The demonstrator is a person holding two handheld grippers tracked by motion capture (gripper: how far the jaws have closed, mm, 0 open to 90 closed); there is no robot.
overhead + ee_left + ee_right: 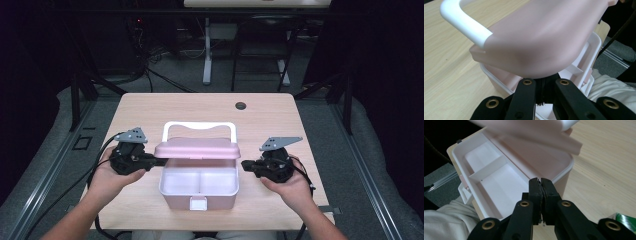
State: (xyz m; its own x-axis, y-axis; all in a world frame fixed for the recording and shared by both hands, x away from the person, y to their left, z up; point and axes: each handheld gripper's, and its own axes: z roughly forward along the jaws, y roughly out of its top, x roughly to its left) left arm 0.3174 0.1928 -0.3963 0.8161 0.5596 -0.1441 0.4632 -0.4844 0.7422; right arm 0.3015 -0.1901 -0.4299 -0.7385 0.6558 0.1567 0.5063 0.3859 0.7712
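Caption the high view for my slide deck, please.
Left gripper lifts pink lid off divided box; right gripper shut.

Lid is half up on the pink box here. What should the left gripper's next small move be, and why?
Probably lift the lid further back toward its white handle. The left gripper is shut on the lid's left edge, and the lid hangs partly raised over the divided tray of the box. The right gripper is shut, beside the box, holding nothing.
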